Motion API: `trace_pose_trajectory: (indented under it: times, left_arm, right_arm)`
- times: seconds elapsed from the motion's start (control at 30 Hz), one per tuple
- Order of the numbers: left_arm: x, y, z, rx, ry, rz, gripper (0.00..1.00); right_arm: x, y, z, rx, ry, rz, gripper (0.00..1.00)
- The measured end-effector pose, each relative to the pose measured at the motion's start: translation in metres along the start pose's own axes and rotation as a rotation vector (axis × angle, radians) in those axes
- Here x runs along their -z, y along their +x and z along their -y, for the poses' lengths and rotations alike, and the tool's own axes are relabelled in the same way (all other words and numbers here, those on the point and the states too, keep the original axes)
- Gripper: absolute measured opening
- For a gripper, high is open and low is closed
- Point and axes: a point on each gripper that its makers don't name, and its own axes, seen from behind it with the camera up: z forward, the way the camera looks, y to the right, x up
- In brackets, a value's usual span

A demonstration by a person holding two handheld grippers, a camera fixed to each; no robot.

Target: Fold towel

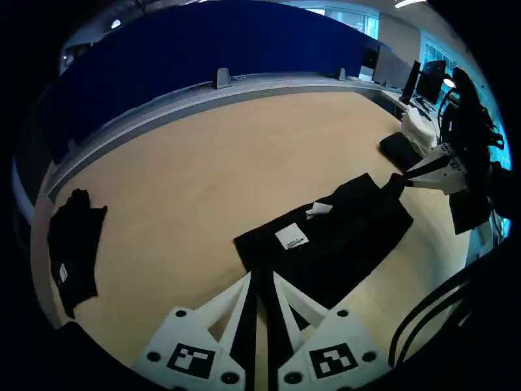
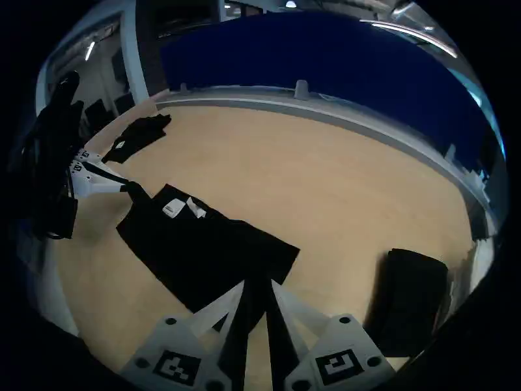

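A black towel [image 1: 338,228] lies spread on the pale wooden tabletop [image 1: 215,163], stretched long between the two tools. Two white tags [image 1: 291,236] show on its upper side.

In the left gripper view, the left hand-held gripper [image 1: 262,281] is clenched on the towel's near corner. Its white fingers come together on the cloth, and the black fabric blends with the dark inner faces of the fingers, so the pinched edge itself is hard to make out.

In the right gripper view, the right hand-held gripper [image 2: 258,283] is likewise clenched on the near corner at its own end. There too the grip line is lost in black on black.

Each view shows the other tool at the towel's far end, tips at the cloth. The person holding it is a dark shape at the edge, cut off and too dim to read.

A second black cloth [image 1: 75,247] lies crumpled well apart at the left of the left gripper view, partly cut by the edge. A folded dark piece [image 2: 411,296] sits near right in the right gripper view, its make unclear. A blue partition [image 1: 195,45] stands along the far side of the tabletop.
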Motion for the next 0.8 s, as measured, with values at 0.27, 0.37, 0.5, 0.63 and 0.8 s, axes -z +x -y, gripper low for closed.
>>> trace_pose_trajectory:
  times: [0.27, 0.37, 0.5, 0.63, 0.8]
  left_arm:
    - [-0.021, 0.004, 0.006, -0.014, 0.001, -0.013, 0.08]
    - [-0.025, 0.002, 0.006, -0.012, 0.002, -0.012, 0.09]
    - [-0.029, -0.002, 0.008, -0.017, 0.008, -0.005, 0.11]
    - [-0.031, -0.003, 0.008, -0.021, 0.017, -0.003, 0.16]
    - [-0.032, -0.003, 0.012, -0.01, 0.028, 0.001, 0.4]
  right_arm:
    - [-0.015, -0.002, -0.007, -0.035, -0.023, 0.01, 0.15]
    - [-0.017, -0.004, -0.009, -0.04, -0.031, 0.013, 0.15]
    - [-0.021, -0.008, -0.011, -0.045, -0.044, 0.016, 0.16]
    - [-0.024, -0.008, -0.014, -0.05, -0.062, 0.016, 0.2]
    - [-0.025, -0.01, -0.019, -0.043, -0.086, 0.021, 0.38]
